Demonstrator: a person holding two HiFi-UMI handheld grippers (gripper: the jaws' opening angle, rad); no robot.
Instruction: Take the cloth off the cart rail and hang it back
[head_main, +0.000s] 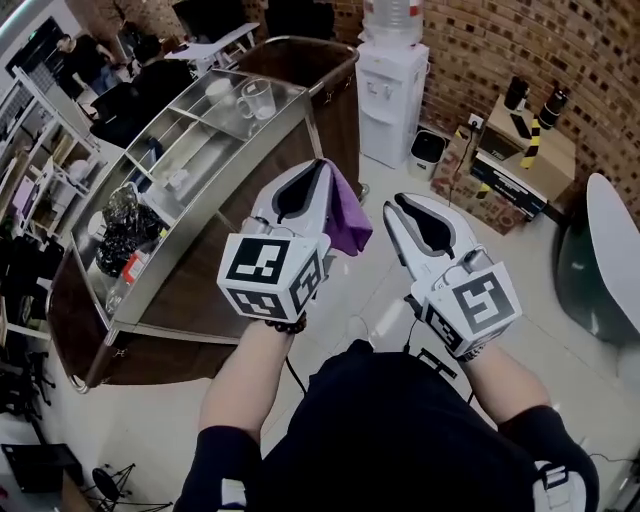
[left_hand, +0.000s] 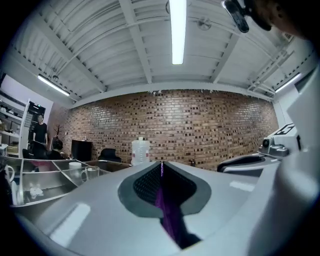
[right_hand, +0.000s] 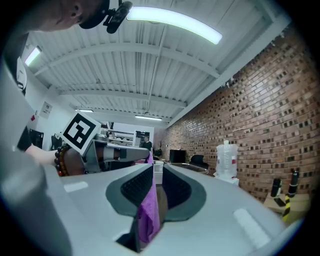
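The fingers (left_hand: 90, 200) of the left gripper (head_main: 318, 168) are pressed together on the purple cloth (head_main: 347, 222), of which only a thin strip is seen running down the seam between them in the left gripper view. The fingers (right_hand: 235, 215) of the right gripper (head_main: 400, 205) are held narrowly apart. A fold of the same cloth is seen lying against the left pad with a gap beside it, so it does not seem to be clamped there, though the head view shows no purple at that gripper. The first half of the task can be taken as done: the cloth is off the rail (head_main: 318, 42) and is held up in the air to the right of the steel-topped cart (head_main: 200, 290), clear of it. The hanging back is left to do. For that the cloth would have to be carried left and far, toward the cart, and draped over the rail. The cloth looks thin and limp. It is bunched at the left gripper's tips and falls in a soft fold down that gripper's right side.
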